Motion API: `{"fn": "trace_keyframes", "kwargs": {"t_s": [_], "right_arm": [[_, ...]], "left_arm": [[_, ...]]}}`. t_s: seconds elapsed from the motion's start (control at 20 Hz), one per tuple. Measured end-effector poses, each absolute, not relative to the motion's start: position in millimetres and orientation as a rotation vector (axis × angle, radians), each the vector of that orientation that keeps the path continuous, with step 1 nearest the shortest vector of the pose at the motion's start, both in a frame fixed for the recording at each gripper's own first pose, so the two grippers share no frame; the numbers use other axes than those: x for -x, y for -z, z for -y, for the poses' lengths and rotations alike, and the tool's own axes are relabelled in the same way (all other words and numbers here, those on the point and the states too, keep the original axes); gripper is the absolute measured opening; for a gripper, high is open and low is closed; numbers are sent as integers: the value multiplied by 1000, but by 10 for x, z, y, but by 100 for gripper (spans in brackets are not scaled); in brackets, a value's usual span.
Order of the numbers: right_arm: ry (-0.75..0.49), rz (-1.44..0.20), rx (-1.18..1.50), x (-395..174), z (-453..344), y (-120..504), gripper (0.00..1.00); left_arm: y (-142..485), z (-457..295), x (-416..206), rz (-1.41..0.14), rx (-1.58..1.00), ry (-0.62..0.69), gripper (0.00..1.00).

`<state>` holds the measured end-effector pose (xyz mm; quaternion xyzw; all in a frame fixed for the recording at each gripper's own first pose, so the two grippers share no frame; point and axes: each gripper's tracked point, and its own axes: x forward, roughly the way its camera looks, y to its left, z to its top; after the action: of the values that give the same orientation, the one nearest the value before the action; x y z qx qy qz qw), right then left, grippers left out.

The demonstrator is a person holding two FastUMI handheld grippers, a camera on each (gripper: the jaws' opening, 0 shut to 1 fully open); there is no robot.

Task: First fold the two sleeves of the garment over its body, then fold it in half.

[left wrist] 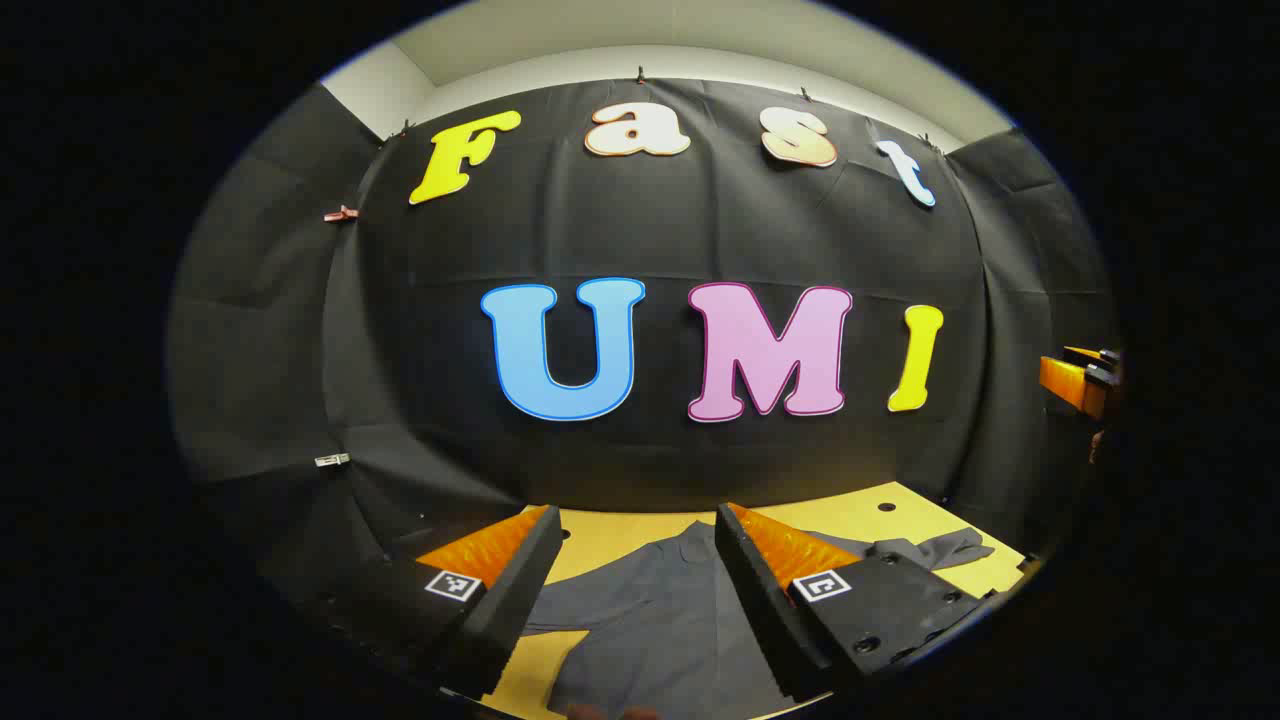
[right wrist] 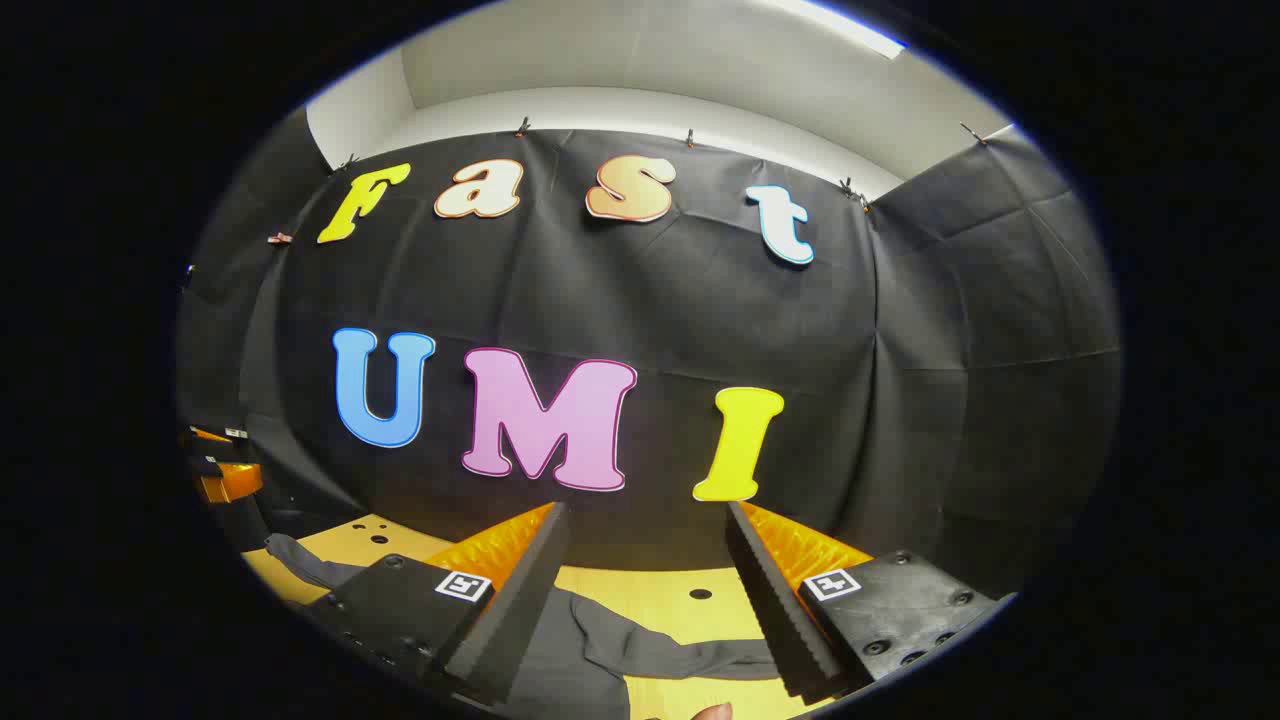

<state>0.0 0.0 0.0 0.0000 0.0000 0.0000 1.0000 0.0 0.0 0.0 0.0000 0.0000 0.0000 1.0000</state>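
Left gripper view: left hand-held gripper (left wrist: 632, 560) spread over grey cloth garment (left wrist: 650, 620); right (right wrist: 648, 570) spread too

Both views are lit from above: in the right gripper view a bright strip of ceiling light (right wrist: 845, 28) is seen at the upper right of the frame, and the pale ceiling is washed almost white around it. The black cloth wall (left wrist: 700, 240) is evenly but dimly lit, darkening toward the lower edges. The yellow desk (left wrist: 850, 512) is rendered bright and warm, without glare. Strong fisheye bending is seen at the rims, where straight seams are curved. Focus is held sharp at the centre; the grey garment (left wrist: 650, 620) at the lower edge is softer and possibly slightly blurred. Soft shadow is cast beneath each claw.
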Motion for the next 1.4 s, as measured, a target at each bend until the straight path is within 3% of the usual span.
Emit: {"fn": "trace_keyframes", "kwargs": {"t_s": [0.8, 1.4], "right_arm": [[31, -74, 5, -195, 285, 439, 100], [105, -418, -3, -865, 1316, 2245, 98]], "left_arm": [[95, 535, -231, -18, -28, 61, 97], [191, 1136, -434, -45, -77, 36, 97]]}}
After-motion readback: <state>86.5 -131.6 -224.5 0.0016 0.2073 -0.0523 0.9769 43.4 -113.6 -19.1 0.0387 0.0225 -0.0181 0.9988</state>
